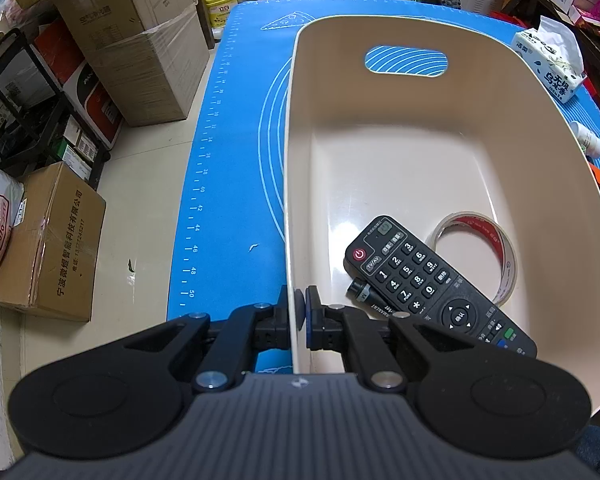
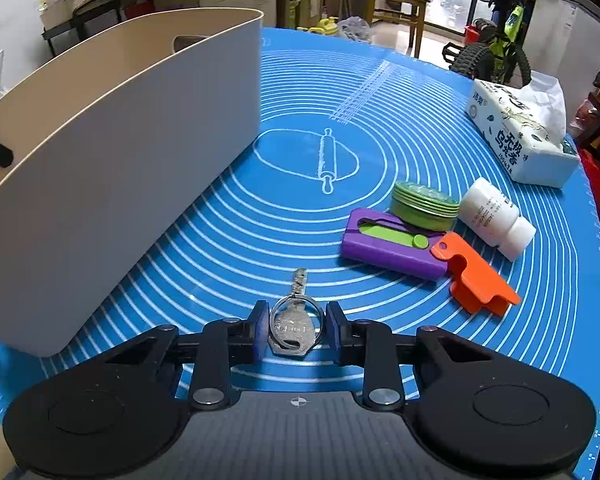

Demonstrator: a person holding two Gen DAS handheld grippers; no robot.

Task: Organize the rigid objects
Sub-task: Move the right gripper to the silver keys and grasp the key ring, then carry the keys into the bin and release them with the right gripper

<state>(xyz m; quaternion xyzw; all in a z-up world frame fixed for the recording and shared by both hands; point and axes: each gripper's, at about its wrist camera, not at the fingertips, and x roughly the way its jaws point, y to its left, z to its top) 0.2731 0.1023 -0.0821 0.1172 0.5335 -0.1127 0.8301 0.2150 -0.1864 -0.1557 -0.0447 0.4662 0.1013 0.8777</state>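
The right gripper's fingers (image 2: 261, 330) straddle the key (image 2: 291, 330) lying flat on the counter's blue mat (image 2: 380, 128), seemingly not yet pinching it, while the left gripper (image 1: 300, 308) stands clamped on the cream bin's wall (image 1: 290, 200).

- Cream bin (image 1: 500, 128), upper right of the left wrist view: smooth, glossy plastic.
- Blue mat (image 2: 380, 92): matt, rubbery sheet with printed lines.
- Key (image 2: 293, 330), bottom centre: dull silvery metal.
- Boxes (image 1: 140, 52), upper left: brown cardboard, taped.
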